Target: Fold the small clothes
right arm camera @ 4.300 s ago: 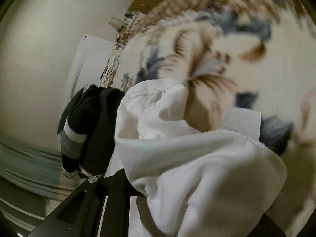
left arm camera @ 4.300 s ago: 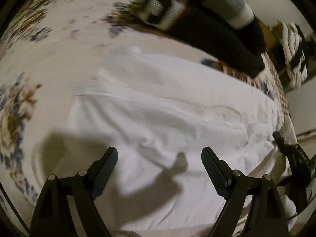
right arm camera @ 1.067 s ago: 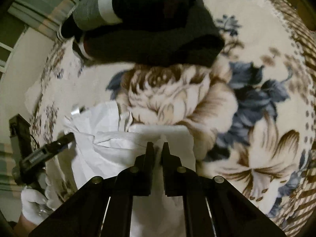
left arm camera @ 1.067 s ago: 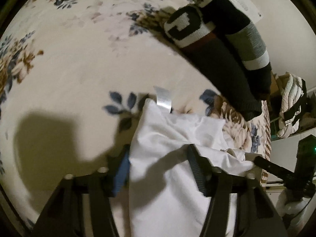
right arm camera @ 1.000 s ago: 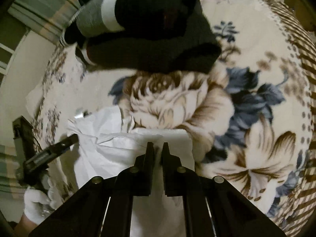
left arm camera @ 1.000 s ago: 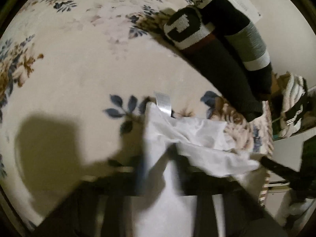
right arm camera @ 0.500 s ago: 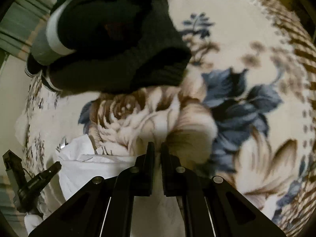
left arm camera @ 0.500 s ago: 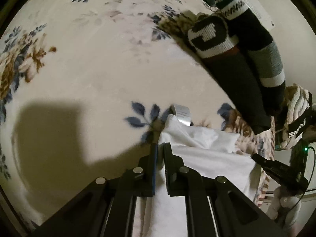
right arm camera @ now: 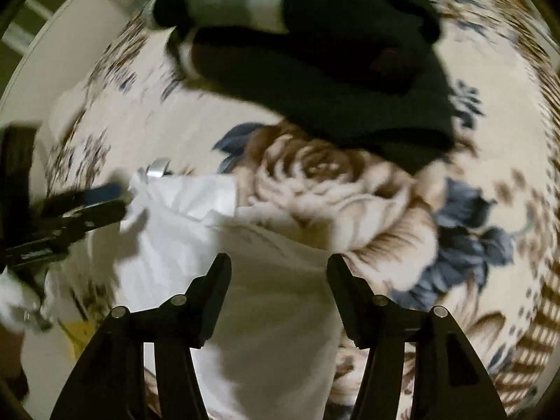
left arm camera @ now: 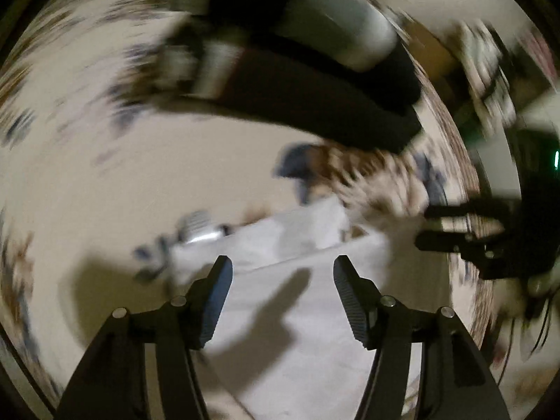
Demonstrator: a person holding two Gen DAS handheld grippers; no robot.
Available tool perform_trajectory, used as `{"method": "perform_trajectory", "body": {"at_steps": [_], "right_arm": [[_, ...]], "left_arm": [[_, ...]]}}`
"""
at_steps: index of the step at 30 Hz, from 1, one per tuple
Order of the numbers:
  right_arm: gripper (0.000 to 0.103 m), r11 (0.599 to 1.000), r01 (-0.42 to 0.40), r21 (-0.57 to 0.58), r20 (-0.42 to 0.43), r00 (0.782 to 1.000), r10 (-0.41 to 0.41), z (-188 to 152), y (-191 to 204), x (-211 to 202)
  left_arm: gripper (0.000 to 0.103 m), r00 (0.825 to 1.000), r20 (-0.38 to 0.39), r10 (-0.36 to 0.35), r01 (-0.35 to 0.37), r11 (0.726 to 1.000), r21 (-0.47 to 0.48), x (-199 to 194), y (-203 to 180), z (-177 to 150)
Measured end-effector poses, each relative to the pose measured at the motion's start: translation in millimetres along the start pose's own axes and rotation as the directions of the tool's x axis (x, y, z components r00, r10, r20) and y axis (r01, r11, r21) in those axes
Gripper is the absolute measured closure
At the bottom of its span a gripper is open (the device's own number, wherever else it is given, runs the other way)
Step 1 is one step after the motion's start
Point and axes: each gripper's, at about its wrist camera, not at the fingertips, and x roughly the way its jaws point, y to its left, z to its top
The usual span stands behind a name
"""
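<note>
A white garment (left arm camera: 297, 301) lies folded on the floral blanket (left arm camera: 105, 175); it also shows in the right wrist view (right arm camera: 266, 280), with a grey label (right arm camera: 157, 168) at its far left corner. My left gripper (left arm camera: 281, 273) is open just above the garment's far edge, holding nothing. My right gripper (right arm camera: 278, 269) is open over the same garment, empty. The right gripper shows at the right of the left wrist view (left arm camera: 465, 231). The left gripper shows at the left of the right wrist view (right arm camera: 87, 206). Both views are motion-blurred.
A pile of dark clothes with grey and white stripes (left arm camera: 308, 70) lies on the blanket beyond the garment; it also shows in the right wrist view (right arm camera: 332, 70). More clothing (left arm camera: 490, 66) sits at the far right. A gloved hand (right arm camera: 17, 301) holds the left gripper.
Both grippers were shut on the white garment's far edge half a second ago; both have opened and let go. The garment now lies folded over on the blanket.
</note>
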Motion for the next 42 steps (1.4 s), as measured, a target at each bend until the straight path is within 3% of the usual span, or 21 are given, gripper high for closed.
{"method": "perform_trajectory", "body": {"at_steps": [3,4,8,9,10,11,14,17,19,21,22,24,25,27,29,30,34,38,40,41,42], "right_arm": [[0.043,0.998,-0.031,-0.063,-0.061,0.998,0.027,5.1,7.0,12.0],[0.043,0.997,-0.028,-0.072,-0.071,0.997,0.023,6.3,7.2,14.5],[0.043,0.998,-0.038,-0.058,-0.076,0.997,0.034,9.1,3.4,18.1],[0.043,0.998,-0.044,-0.045,-0.076,0.996,0.040,9.1,1.0,17.2],[0.043,0.999,-0.044,-0.032,-0.072,0.997,0.042,9.3,-2.8,16.2],[0.043,0.999,-0.045,-0.018,-0.070,0.997,0.044,8.8,-6.2,16.6],[0.043,0.998,-0.060,0.025,-0.068,0.996,0.062,6.7,-17.4,18.0],[0.043,0.997,-0.062,0.048,-0.064,0.996,0.065,4.9,-22.6,18.5],[0.043,0.995,-0.071,0.064,-0.057,0.996,0.074,3.8,-26.3,16.0],[0.043,0.994,-0.084,0.075,-0.053,0.995,0.088,1.9,-27.6,14.4],[0.043,0.993,-0.087,0.080,-0.053,0.994,0.091,1.7,-28.1,14.6],[0.043,0.993,-0.083,0.084,-0.050,0.995,0.087,1.3,-29.3,14.9],[0.043,0.993,-0.082,0.089,-0.051,0.995,0.087,1.4,-30.0,15.0],[0.043,0.993,-0.080,0.092,-0.044,0.995,0.085,1.2,-32.1,10.6],[0.043,0.994,-0.074,0.077,-0.027,0.997,0.076,3.0,-29.6,6.2],[0.043,0.995,-0.074,0.069,-0.018,0.997,0.076,3.1,-28.8,2.3],[0.043,0.993,-0.119,0.009,0.004,0.993,0.119,-1.1,-17.5,-13.2],[0.044,0.986,-0.138,-0.094,-0.028,0.990,0.136,-1.1,8.9,-7.6],[0.066,0.982,-0.115,-0.151,-0.048,0.993,0.109,2.3,22.3,4.3],[0.097,0.980,-0.100,-0.170,-0.053,0.994,0.092,2.9,26.2,8.3],[0.103,0.979,-0.086,-0.185,-0.060,0.995,0.077,3.1,29.7,12.1]], "left_arm": [[0.045,0.993,-0.114,-0.034,0.051,0.987,0.153,29.8,-15.3,13.5],[0.045,0.986,-0.166,-0.015,0.052,0.975,0.216,44.8,-19.9,17.6],[0.049,0.969,-0.245,-0.003,0.090,0.934,0.346,67.2,-29.4,22.2],[0.054,0.968,-0.251,-0.019,0.114,0.922,0.371,66.5,-32.7,22.6],[0.076,0.964,-0.264,-0.035,0.141,0.910,0.391,65.7,-36.3,22.1],[0.087,0.959,-0.280,-0.040,0.157,0.898,0.411,65.1,-40.4,20.9],[0.095,0.943,-0.324,-0.080,0.221,0.878,0.425,58.3,-46.5,16.4],[0.096,0.890,-0.390,-0.234,0.363,0.883,0.298,49.7,-41.6,17.0],[0.096,0.820,-0.434,-0.373,0.480,0.862,0.165,49.7,-34.0,17.5],[0.095,0.750,-0.454,-0.481,0.536,0.844,-0.009,61.7,-19.6,19.7],[0.094,0.753,-0.452,-0.479,0.502,0.862,-0.076,73.7,-5.1,20.5],[0.092,0.779,-0.430,-0.457,0.436,0.887,-0.154,86.9,15.5,23.4],[0.086,0.780,-0.399,-0.482,0.431,0.876,-0.215,88.3,25.8,24.5],[0.075,0.799,-0.339,-0.497,0.431,0.866,-0.255,80.6,34.5,26.8],[0.046,0.843,-0.246,-0.478,0.419,0.871,-0.256,61.5,37.6,26.9],[0.042,0.877,-0.203,-0.435,0.387,0.891,-0.238,49.0,37.3,25.5],[0.042,0.945,-0.073,-0.319,0.300,0.933,-0.198,16.1,27.7,15.3],[0.042,0.981,-0.021,-0.194,0.186,0.962,-0.201,10.3,13.5,-8.3],[0.042,0.985,-0.015,-0.170,0.163,0.963,-0.212,15.8,7.0,-18.5],[0.042,0.986,-0.014,-0.164,0.157,0.962,-0.222,18.7,5.1,-22.2],[0.042,0.986,-0.013,-0.168,0.160,0.959,-0.233,19.6,12.7,-24.2]]}}
